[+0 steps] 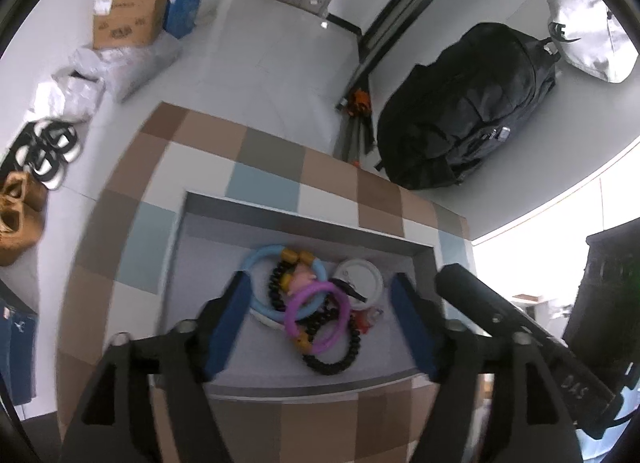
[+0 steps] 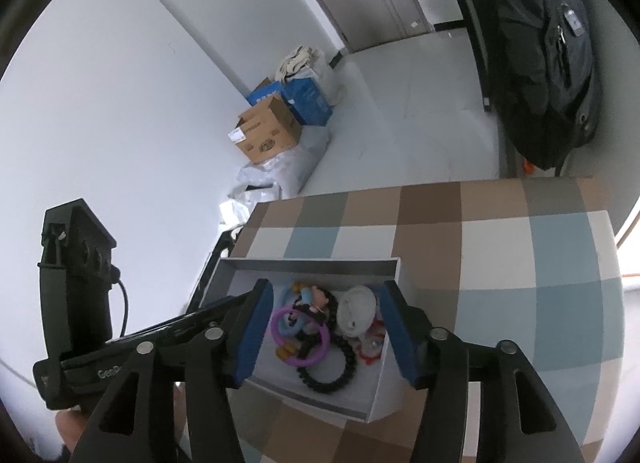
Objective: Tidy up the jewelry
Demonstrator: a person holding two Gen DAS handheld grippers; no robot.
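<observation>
Blue-padded left gripper (image 1: 322,317) and right gripper (image 2: 322,329) angled down over grey box (image 2: 308,266), jaws released, bracelets (image 1: 316,313) untouched between pads.

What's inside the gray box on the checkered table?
The gray box holds a light blue ring, purple ring, black bead bracelet and white round piece. Whatever lies beneath the pile is covered.

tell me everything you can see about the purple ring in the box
The purple ring is a smooth, closed hoop that looks like plastic or silicone, with no visible clasp. It lies roughly flat inside the shallow grey box, in the jewelry pile. It overlaps the light blue ring and the black beaded bracelet. No hand-held gripper touches it.
</observation>
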